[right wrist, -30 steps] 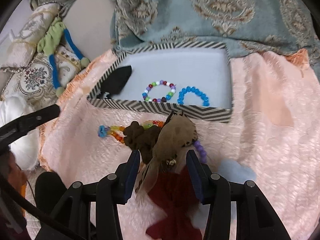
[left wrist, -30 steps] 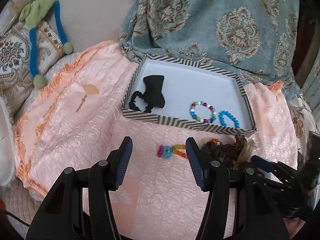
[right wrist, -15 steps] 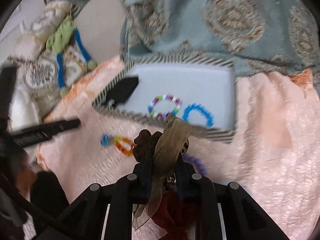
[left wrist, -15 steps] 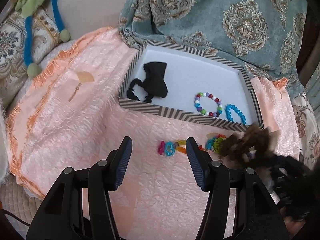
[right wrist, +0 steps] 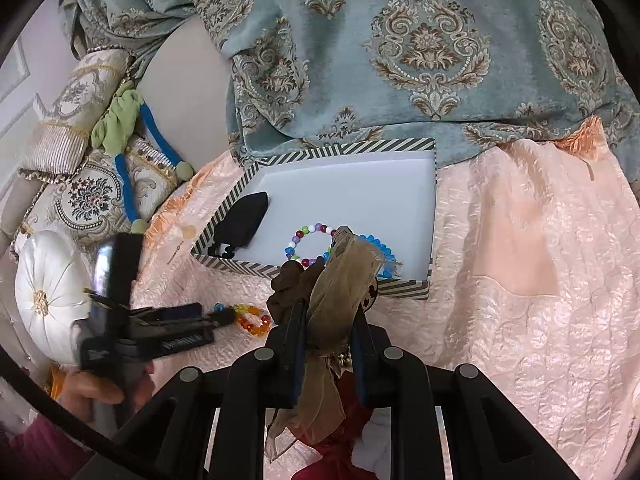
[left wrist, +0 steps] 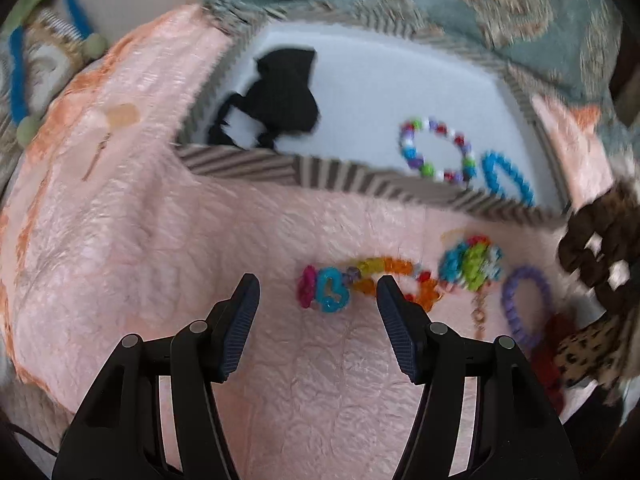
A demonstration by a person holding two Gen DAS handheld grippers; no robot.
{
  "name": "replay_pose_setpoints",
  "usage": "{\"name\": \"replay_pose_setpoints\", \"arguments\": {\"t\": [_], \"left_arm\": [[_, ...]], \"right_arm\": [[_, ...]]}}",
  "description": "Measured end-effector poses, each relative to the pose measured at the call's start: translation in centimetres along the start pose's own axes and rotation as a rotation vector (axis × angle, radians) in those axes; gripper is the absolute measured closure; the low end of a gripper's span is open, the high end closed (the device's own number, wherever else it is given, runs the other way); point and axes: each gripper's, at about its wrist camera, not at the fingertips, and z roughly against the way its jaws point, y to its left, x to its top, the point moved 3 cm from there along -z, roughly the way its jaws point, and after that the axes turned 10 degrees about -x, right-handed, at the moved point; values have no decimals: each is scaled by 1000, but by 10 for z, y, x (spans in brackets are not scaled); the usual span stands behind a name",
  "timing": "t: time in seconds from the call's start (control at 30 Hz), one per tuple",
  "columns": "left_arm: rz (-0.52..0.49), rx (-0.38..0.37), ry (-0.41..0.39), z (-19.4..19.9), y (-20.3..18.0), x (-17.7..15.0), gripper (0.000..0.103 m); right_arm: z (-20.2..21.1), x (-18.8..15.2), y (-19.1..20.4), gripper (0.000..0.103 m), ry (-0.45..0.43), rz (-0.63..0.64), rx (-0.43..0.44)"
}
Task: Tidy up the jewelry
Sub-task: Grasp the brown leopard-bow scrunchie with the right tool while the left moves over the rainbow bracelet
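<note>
My right gripper [right wrist: 326, 320] has its jaws pinched on the brown hair bow [right wrist: 340, 280], a bundle of tan ribbon and darker brown fabric, clear of the pink quilt [right wrist: 520, 320] and hanging just short of the near wall of the striped box [right wrist: 304, 270]. The bow's loose tail trails back under the gripper, so its long axis runs roughly along my fingers, toward the box. The coming move turns on that: the box's open white floor lies straight ahead and slightly beyond the bow, with the multicolour bead bracelet [right wrist: 306, 242] and the blue bead bracelet [right wrist: 380, 248] already lying near its front right corner and the black bow [right wrist: 244, 220] by its left wall. I judge a short carry forward over the near wall, then a release onto bare floor behind the bracelets. My left gripper [left wrist: 318, 292] points steeply down at the quilt, its jaws just having spread wide, with nothing pressed between them; the chain of coloured beads [left wrist: 360, 280] lies on the quilt between and just past the fingertips, its length running left to right across my fingers toward the purple coil tie [left wrist: 524, 304]. This hand is the nearer one to that chain, which is still outside the box, in front of its near wall.
</note>
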Motion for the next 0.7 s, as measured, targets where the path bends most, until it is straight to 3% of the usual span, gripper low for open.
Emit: {"name": "replay_pose_setpoints", "arguments": {"t": [0.07, 0.13, 0.2, 0.3, 0.53, 0.63, 0.67, 0.7], "left_arm": [[-12, 6, 13, -10, 0, -1, 43], [-11, 12, -15, -10, 2, 1, 58], [-3, -6, -16, -7, 3, 4, 84], [-12, -13, -30, 1, 5, 6, 93], [-26, -51, -80, 29, 1, 5, 96], [22, -104, -72, 32, 4, 6, 95], [49, -114, -72, 32, 6, 7, 89], [72, -115, -73, 30, 7, 8, 70]], "right_arm": [[-1, 1, 1, 85, -1, -4, 9], [-1, 2, 2, 85, -2, -3, 13], [-1, 3, 3, 85, -3, 0, 14], [-1, 3, 3, 85, -5, 1, 13], [9, 5, 6, 85, -24, 6, 16], [11, 5, 6, 85, -27, 4, 18], [12, 4, 7, 85, -27, 2, 19], [12, 4, 7, 85, -25, 1, 22]]}}
